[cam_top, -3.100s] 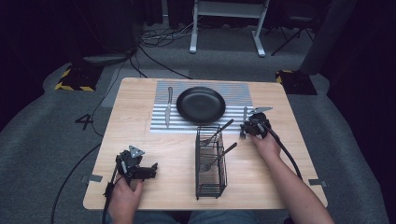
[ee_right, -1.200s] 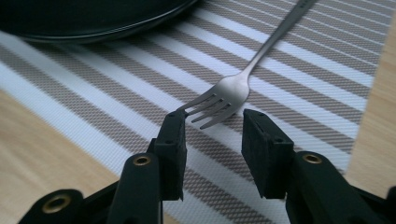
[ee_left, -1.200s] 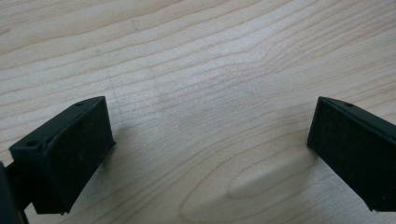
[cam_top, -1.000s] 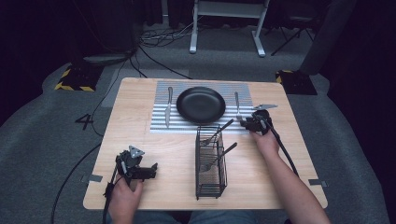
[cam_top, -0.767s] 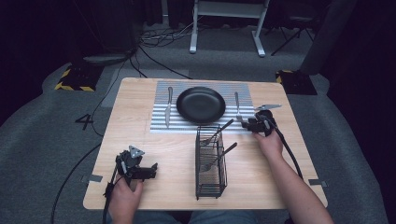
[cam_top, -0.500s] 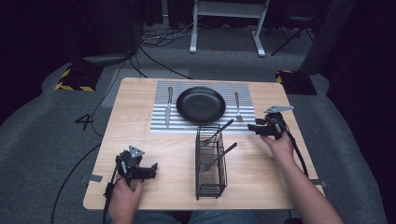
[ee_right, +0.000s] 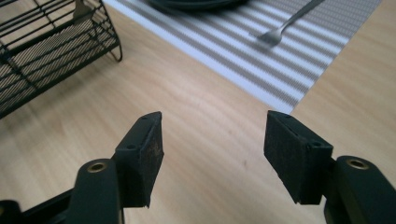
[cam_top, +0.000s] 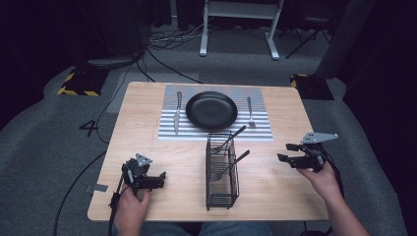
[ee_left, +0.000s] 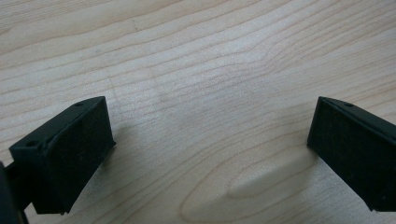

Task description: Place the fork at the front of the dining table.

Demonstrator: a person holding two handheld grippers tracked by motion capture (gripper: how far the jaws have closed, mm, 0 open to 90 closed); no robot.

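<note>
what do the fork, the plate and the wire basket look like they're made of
The fork looks like bare metal, silvery with a bright sheen. The plate is black with a soft gloss along its rim; ceramic, plastic or coated metal, the look leaves it open. The wire basket looks like thin metal wire with a black coating, an open see-through grid.

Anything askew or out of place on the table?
Nothing stands out. Knife and fork lie straight on either side of the plate on the mat; the rack stands upright with utensils inside.

A silver fork [cam_top: 250, 111] is laid flat on the striped mat [cam_top: 260, 132], just right of the black plate [cam_top: 211, 110], above frame centre, tines pointing down-frame.
</note>
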